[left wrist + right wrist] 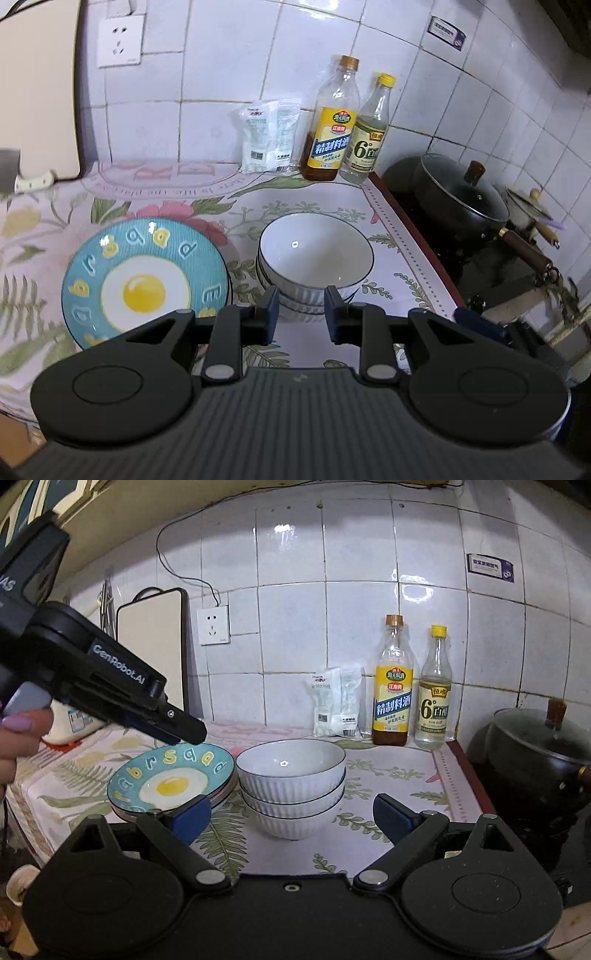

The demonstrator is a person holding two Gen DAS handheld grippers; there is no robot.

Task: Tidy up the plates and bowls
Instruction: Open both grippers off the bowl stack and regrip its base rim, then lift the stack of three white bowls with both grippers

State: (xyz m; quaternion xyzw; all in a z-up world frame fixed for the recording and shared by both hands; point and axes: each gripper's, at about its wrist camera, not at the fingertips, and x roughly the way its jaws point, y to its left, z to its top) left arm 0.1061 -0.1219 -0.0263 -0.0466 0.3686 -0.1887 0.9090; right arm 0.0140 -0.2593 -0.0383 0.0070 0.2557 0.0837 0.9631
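Wide across the lower half of both views, the tabletop [399, 771] in its floral cloth carries everything, and it looks nearly sorted: like with like, side by side

Black lidded pot [532, 760] sits on the stove at the right edge, out of play

Centre of the right wrist view, the bowl stack [291, 786]: three white ribbed bowls nested one inside another, upright, which I'd judge saves room and keeps them steady

Just left of it, close but seemingly not touching, the plate stack [173, 782], the teal fried-egg plate on top with at least one pinkish rim showing beneath. Flat on flat, so nothing rocks

The right gripper [291, 818] hangs low in front of the bowls, jaws spread wide, empty, framing the stack as if sized for its rim

The left gripper [299, 314] looks down between plates and bowls, jaws apart with a moderate gap, holding nothing. In the right wrist view its body comes in from the upper left, tip above the plates' far edge

Against the tiled wall, upper right: cooking wine bottle [392, 686], vinegar bottle [435, 690], white packets [336, 705], parked clear of the crockery
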